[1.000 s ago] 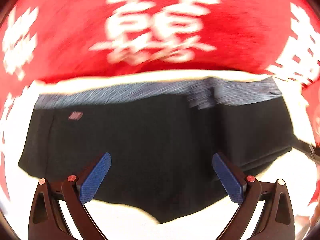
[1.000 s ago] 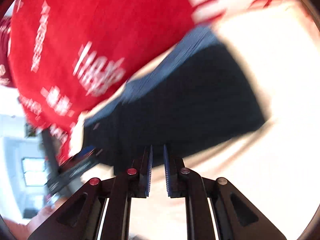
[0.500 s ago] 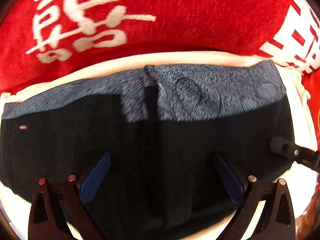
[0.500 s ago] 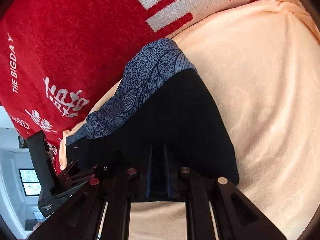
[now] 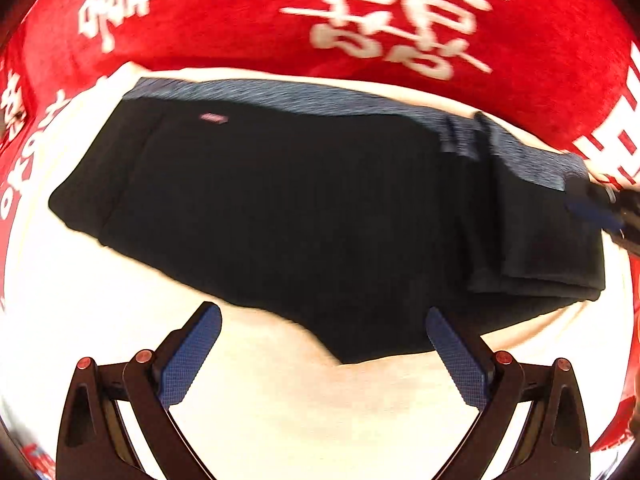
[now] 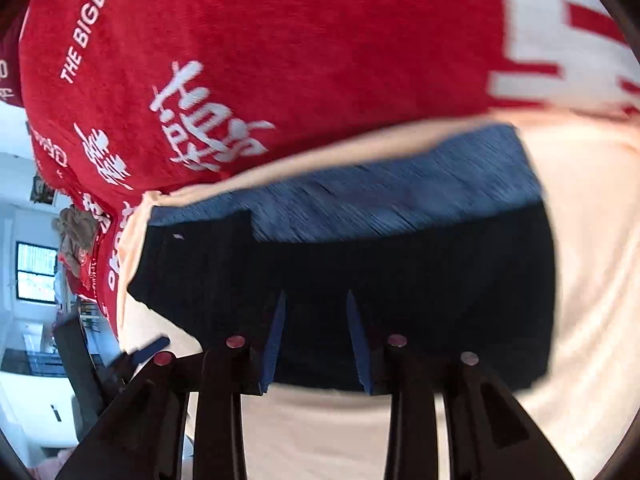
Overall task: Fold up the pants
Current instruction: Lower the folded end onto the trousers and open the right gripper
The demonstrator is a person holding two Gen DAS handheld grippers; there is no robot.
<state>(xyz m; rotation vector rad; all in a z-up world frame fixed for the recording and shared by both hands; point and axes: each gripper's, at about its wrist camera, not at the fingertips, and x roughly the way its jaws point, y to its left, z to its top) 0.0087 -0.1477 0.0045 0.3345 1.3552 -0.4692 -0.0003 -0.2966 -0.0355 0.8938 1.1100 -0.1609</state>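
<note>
Black pants (image 5: 304,208) with a blue patterned waistband (image 5: 320,94) lie folded on a cream blanket (image 5: 304,408), a doubled layer at their right end. My left gripper (image 5: 322,314) hangs wide open over the pants' near edge, holding nothing. In the right wrist view the pants (image 6: 440,280) fill the middle, waistband (image 6: 400,192) on the far side. My right gripper (image 6: 316,296) hovers over the near edge; its jaws are opening, with only flat black cloth showing behind the gap. Its blue pad (image 5: 592,208) shows at the pants' right end.
A red blanket (image 5: 240,20) with white characters lies beyond the waistband and wraps the sides. The cream blanket (image 6: 580,240) spreads right of the pants. At the left of the right wrist view are a room with a window (image 6: 36,272) and the left gripper (image 6: 140,354).
The right gripper's jaws, shut half a second ago, now stand apart. The left gripper has drawn back from over the pants towards their near edge, still wide open.
</note>
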